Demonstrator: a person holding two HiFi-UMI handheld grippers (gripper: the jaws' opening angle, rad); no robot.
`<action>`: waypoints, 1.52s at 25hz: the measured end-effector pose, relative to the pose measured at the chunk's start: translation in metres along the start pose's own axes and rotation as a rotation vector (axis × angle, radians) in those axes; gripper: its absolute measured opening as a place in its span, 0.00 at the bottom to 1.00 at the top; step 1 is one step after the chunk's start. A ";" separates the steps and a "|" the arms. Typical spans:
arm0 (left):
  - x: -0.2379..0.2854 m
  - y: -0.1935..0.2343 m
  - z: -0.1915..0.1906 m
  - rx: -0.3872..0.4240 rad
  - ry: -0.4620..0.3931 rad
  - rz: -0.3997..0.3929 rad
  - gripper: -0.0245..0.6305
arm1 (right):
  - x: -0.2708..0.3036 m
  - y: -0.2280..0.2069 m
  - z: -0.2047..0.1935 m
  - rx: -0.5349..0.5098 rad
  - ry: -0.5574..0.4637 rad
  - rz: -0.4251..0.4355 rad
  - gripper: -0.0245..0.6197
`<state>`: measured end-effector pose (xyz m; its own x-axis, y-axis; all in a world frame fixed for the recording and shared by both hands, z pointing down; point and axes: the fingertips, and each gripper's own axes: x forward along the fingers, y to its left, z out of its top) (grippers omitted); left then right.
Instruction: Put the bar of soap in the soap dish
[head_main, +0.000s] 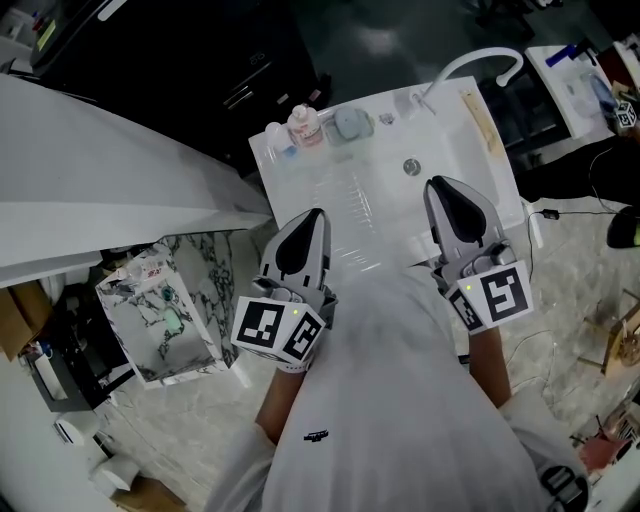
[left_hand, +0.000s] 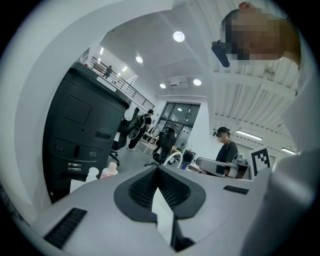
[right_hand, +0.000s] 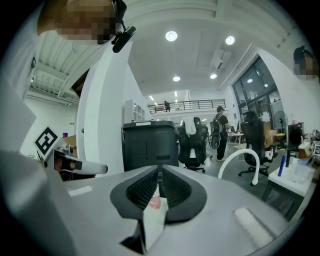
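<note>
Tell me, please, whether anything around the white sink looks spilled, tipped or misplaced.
Nothing stands out: the small pinkish bottle stands upright on the white sink's back rim, and no spill shows.

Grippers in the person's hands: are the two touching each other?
Apart. The head view shows the left gripper and the right gripper side by side, with a broad stretch of the white sink between them.

Big open-plan lab or office hall: mezzanine railing (right_hand: 185, 104), office chairs (right_hand: 193, 144), ceiling spotlights (right_hand: 171, 35), freestanding white sink (head_main: 450, 135).
</note>
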<state>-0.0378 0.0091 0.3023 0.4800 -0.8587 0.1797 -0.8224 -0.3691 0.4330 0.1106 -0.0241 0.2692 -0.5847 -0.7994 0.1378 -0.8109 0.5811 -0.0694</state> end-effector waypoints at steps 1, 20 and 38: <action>0.000 -0.001 0.000 0.002 0.002 -0.001 0.05 | 0.000 0.000 0.001 0.001 -0.003 0.000 0.10; 0.006 -0.010 -0.004 0.013 0.016 -0.033 0.05 | -0.008 -0.006 -0.007 0.004 0.013 -0.029 0.06; 0.002 -0.004 -0.006 0.006 0.015 -0.031 0.05 | 0.000 0.003 -0.005 -0.008 0.021 -0.007 0.06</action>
<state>-0.0316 0.0111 0.3062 0.5095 -0.8415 0.1796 -0.8089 -0.3972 0.4336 0.1079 -0.0216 0.2742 -0.5780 -0.8004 0.1592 -0.8149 0.5765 -0.0603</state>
